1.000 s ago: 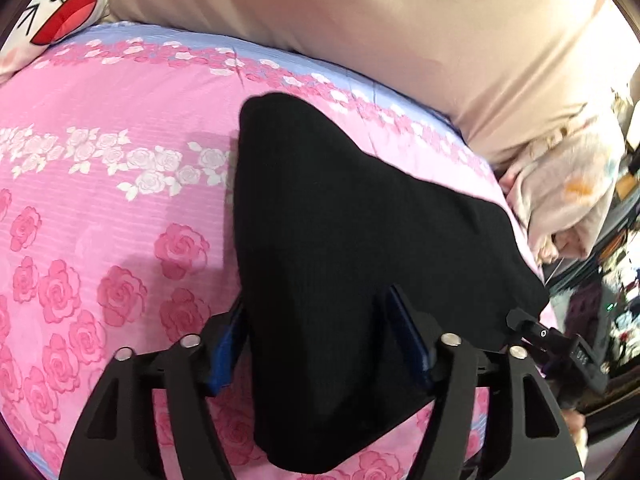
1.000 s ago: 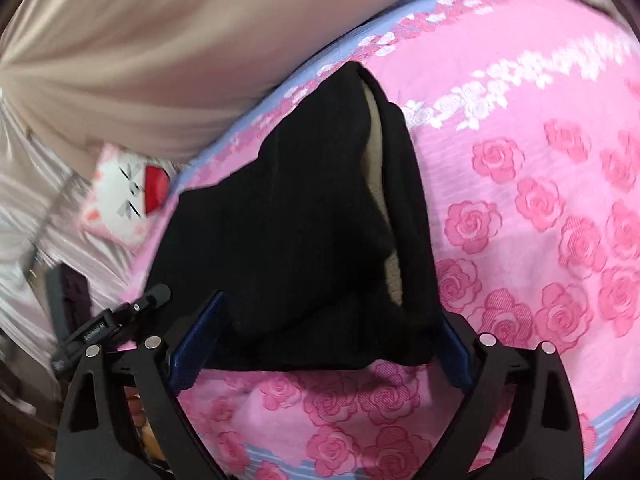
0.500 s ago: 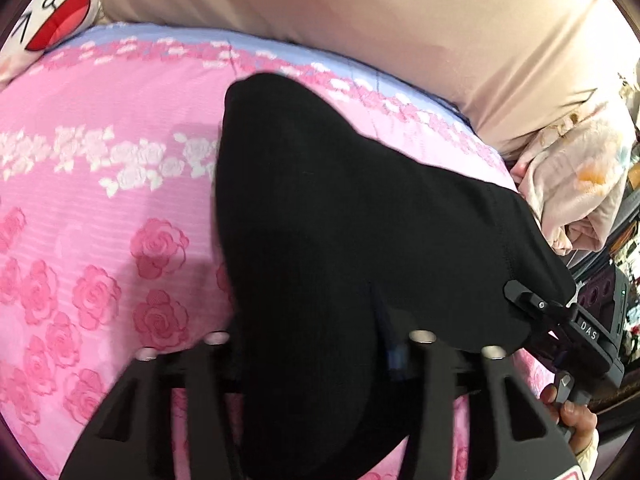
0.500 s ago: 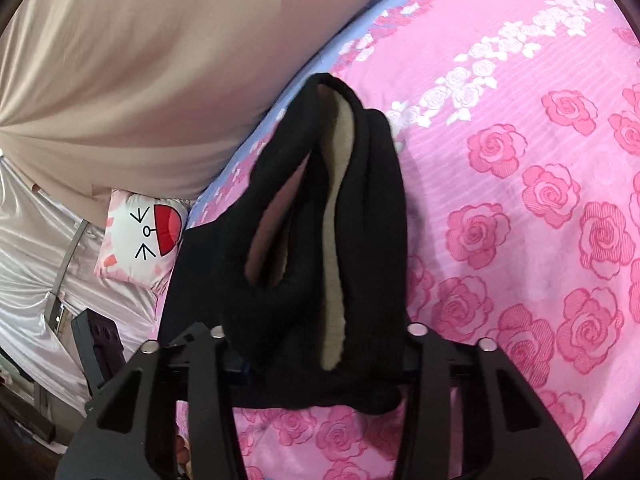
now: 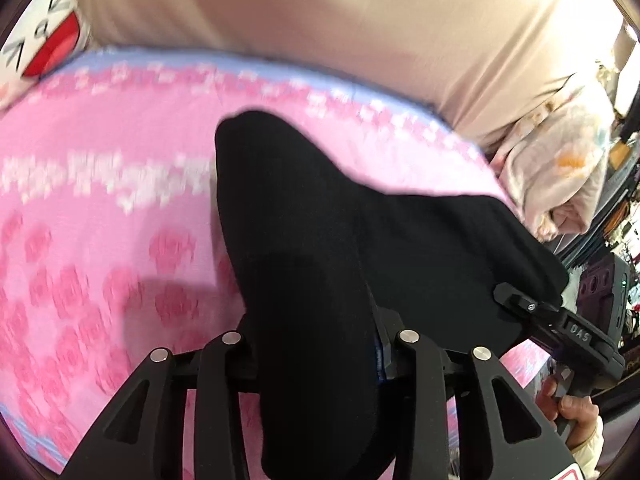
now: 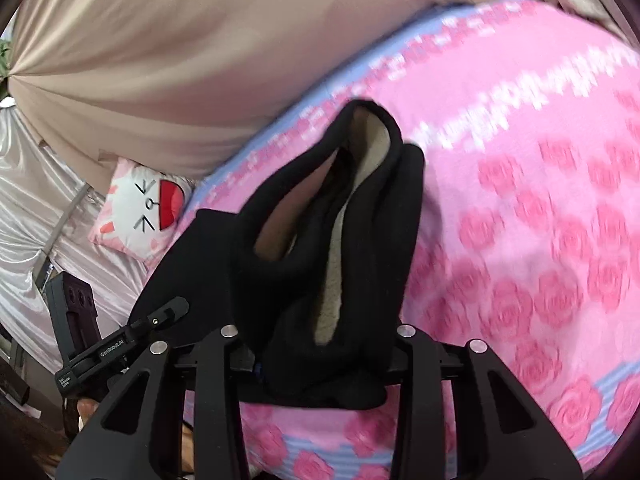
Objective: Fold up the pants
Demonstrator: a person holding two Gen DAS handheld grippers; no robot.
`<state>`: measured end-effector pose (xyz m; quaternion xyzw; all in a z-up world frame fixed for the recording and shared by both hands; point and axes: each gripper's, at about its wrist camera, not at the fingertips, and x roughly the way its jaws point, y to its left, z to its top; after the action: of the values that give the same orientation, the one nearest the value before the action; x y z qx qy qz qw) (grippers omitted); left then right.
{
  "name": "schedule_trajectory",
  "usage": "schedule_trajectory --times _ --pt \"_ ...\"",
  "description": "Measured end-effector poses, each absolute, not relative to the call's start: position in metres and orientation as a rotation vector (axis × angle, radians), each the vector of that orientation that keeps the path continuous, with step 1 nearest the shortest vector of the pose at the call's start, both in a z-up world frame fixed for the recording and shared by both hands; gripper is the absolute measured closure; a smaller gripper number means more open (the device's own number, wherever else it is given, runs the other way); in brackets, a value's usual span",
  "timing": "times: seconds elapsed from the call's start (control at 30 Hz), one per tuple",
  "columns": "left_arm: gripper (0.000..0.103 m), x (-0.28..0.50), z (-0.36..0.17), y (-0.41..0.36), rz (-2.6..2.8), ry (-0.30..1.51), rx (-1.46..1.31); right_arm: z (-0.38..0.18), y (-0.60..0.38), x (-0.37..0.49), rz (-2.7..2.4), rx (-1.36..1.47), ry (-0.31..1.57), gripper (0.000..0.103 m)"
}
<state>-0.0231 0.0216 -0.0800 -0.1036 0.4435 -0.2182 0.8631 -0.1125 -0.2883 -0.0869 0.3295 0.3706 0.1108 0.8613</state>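
Black pants with a cream fleece lining lie on a pink rose-print bed cover. My left gripper is shut on the near edge of the pants, and the cloth bunches up between its fingers. My right gripper is shut on the waistband end, which gapes open and shows the lining. The gripped ends are lifted off the cover. The other gripper shows at the right edge of the left wrist view and at the lower left of the right wrist view.
A beige headboard cushion runs along the back of the bed. A white cat-face pillow lies at the bed's corner. A pale floral bundle sits at the bed's right side, with clutter beyond it.
Both grippers went from open to shut on the pants. The gripped ends have risen off the cover, bunching the cloth and opening the waistband.
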Motion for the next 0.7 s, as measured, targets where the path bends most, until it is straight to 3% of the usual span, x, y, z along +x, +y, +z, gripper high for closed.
schedule_trajectory --times 0.1,0.13,0.17,0.23,0.3,0.37,0.4,0.43,0.47,0.7 --pt "0.051 -0.021 -0.098 0.03 -0.436 0.966 -0.289 -0.099 -0.297 -0.113 0.247 0.763 0.789 0.056" --pt "0.043 -0.021 -0.099 0.032 -0.432 0.968 -0.304 -0.1 -0.298 -0.112 0.243 0.773 0.795 0.045" --pt "0.031 -0.02 -0.1 0.034 -0.414 0.969 -0.303 -0.101 -0.3 -0.111 0.236 0.782 0.794 0.042" --pt "0.028 -0.02 -0.1 0.033 -0.385 0.966 -0.29 -0.1 -0.3 -0.107 0.235 0.775 0.787 0.042" --pt "0.033 -0.019 -0.103 0.029 -0.405 0.987 -0.278 -0.1 -0.298 -0.106 0.228 0.766 0.776 0.048" --pt "0.048 -0.022 -0.102 0.026 -0.416 0.98 -0.269 -0.099 -0.293 -0.106 0.225 0.746 0.773 0.061" --pt "0.054 -0.024 -0.098 0.023 -0.411 0.965 -0.243 -0.096 -0.289 -0.106 0.224 0.732 0.768 0.063" --pt "0.066 -0.026 -0.093 0.022 -0.411 0.946 -0.218 -0.092 -0.285 -0.108 0.226 0.709 0.761 0.067" --pt "0.069 -0.028 -0.086 0.022 -0.422 0.93 -0.209 -0.084 -0.28 -0.11 0.233 0.682 0.747 0.068" --pt "0.072 -0.026 -0.035 0.026 -0.475 0.807 -0.197 -0.026 -0.266 -0.11 0.291 0.589 0.633 0.069"
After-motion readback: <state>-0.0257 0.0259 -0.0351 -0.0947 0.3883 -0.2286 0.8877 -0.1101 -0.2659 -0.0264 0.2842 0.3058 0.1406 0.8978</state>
